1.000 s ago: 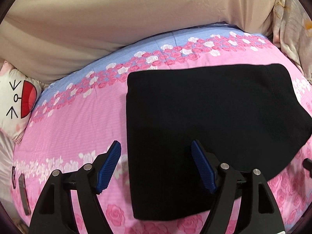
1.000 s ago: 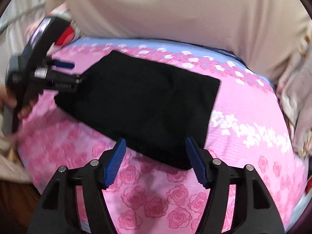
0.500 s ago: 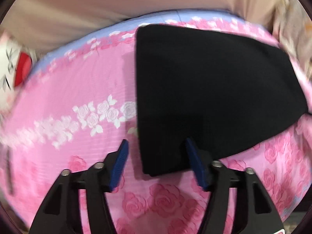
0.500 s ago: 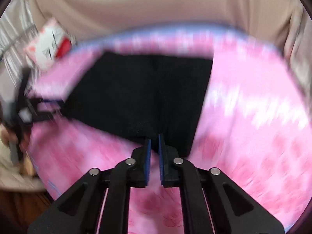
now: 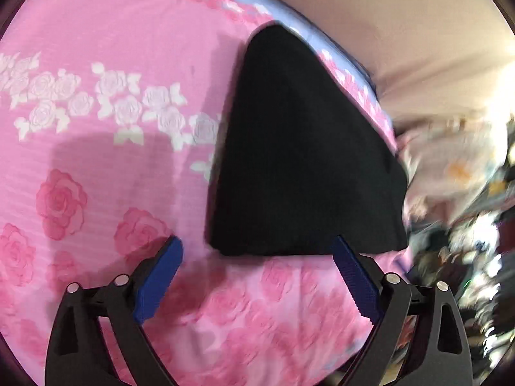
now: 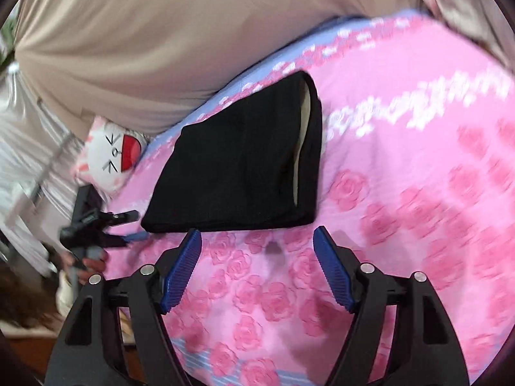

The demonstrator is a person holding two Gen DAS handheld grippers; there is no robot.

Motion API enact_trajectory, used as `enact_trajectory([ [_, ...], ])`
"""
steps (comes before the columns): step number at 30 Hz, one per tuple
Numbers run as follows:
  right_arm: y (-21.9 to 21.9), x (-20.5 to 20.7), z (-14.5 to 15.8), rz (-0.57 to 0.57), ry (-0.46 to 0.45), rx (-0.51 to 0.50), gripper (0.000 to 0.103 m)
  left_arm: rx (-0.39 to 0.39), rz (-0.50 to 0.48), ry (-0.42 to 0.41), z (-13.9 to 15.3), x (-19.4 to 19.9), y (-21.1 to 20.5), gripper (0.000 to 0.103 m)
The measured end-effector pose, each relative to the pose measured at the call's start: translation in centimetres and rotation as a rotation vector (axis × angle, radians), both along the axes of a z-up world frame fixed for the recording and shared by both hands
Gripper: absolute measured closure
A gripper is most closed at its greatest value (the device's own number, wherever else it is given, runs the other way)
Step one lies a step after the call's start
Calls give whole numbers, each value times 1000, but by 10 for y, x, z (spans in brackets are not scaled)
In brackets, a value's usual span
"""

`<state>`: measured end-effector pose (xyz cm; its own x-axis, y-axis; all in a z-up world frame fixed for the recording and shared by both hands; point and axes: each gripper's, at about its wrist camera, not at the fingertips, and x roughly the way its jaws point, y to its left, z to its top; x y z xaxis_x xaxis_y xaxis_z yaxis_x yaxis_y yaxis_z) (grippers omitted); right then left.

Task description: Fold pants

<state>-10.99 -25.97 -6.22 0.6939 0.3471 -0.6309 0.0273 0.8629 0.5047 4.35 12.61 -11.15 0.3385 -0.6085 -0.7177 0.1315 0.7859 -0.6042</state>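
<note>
Both grippers, left (image 5: 256,265) and right (image 6: 257,254), spread wide, empty, near folded pants (image 6: 238,167).

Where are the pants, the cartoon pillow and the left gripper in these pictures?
pants (image 6: 238,167): right wrist view, middle of the folded black cloth.
pillow (image 6: 112,156): right wrist view, on its printed face.
left gripper (image 5: 254,275): left wrist view, midway between its open blue fingertips.

Motion blur smears the clutter (image 5: 457,225) at the right edge of the left wrist view beyond naming. In the right wrist view the white flower band (image 6: 418,103) at upper right is streaked, and the left gripper (image 6: 128,225) at lower left is blurred, its fingers indistinct.
</note>
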Motion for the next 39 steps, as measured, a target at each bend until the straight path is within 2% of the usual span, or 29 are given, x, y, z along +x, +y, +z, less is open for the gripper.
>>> enact_trajectory([
  [1, -1, 3, -4, -10, 9, 28, 32, -35, -8, 1, 0, 5, -2, 13],
  [3, -7, 12, -12, -39, 19, 107, 32, -103, -20, 49, -6, 17, -6, 29],
  [4, -11, 20, -16, -56, 26, 139, 32, -101, -9, 66, -9, 22, -8, 29],
  [5, -12, 26, -21, -68, 33, 158, 33, -84, -9, 57, -8, 26, -11, 54],
  [6, -12, 32, -22, -85, 29, 149, 35, -26, -15, 62, -7, 30, -17, 73],
  [7, -9, 35, -23, -87, 30, 126, 48, -15, -22, 65, -6, 31, -20, 76],
  [8, -7, 41, -23, -90, 43, 112, 69, -17, -26, 64, -4, 32, -21, 82],
  [11, -1, 40, -6, -76, 17, 138, 79, -10, -53, 4, 19, 19, -20, 88],
  [12, 1, 33, 6, -59, -11, 155, 87, -15, -65, -10, 28, 14, -19, 89],
  [13, 3, 29, 12, -48, -23, 173, 89, -17, -82, -24, 38, 6, -18, 89],
  [16, 8, 10, 22, -27, -14, 154, 88, 4, -124, 10, 44, -19, -17, 88],
  [18, 7, 11, -1, -20, 76, 69, 75, 54, -135, 81, 16, -24, -19, 84],
  [19, 3, 10, -15, -32, 131, 47, 74, 72, -130, 116, 1, -21, -13, 83],
  [20, 0, 6, -26, -59, 167, 45, 74, 48, -106, 166, -14, -20, -5, 81],
  [22, -2, -6, -18, -73, 127, 36, 71, -60, -58, 190, -10, -21, 12, 81],
  [23, -2, -11, -4, -82, 91, -20, 68, -49, -44, 147, 3, -22, 17, 80],
  [24, -3, -14, 10, -93, 52, -56, 50, -19, -28, 100, 15, -22, 18, 80],
  [25, -5, -14, 20, -105, 25, -72, 37, 49, 4, 11, 33, -22, 19, 80],
  [26, -11, -9, 33, -120, -16, -92, 18, 126, 35, -62, 48, -20, 17, 75],
  [27, -16, -3, 40, -119, -48, -103, 12, 205, 80, -129, 61, -17, 14, 65],
  [28, -18, 8, 44, -105, -74, -122, 12, 223, 101, -159, 67, -15, 11, 61],
  [30, -21, 47, 40, -83, -52, -166, 12, 214, 86, -193, 72, -4, -3, 50],
  [32, -21, 91, 26, -38, -21, -127, 12, 223, 57, -197, 66, 9, -8, 47],
  [33, -22, 105, 18, -24, -2, -119, 16, 255, 41, -189, 56, 15, -16, 46],
  [34, -18, 119, 11, 0, 10, -123, 27, 286, 41, -178, 49, 22, -22, 46],
  [35, -11, 133, 6, 39, 10, -126, 56, 311, 40, -172, 41, 29, -24, 46],
  [36, -1, 144, 2, 64, 24, -143, 68, 339, 47, -164, 33, 32, -27, 46],
  [38, 23, 151, 12, 146, 4, -156, 80, 369, 86, -150, 20, 40, -17, 44],
  [39, 35, 151, 26, 178, -24, -175, 81, 361, 103, -139, 20, 40, -13, 44],
])
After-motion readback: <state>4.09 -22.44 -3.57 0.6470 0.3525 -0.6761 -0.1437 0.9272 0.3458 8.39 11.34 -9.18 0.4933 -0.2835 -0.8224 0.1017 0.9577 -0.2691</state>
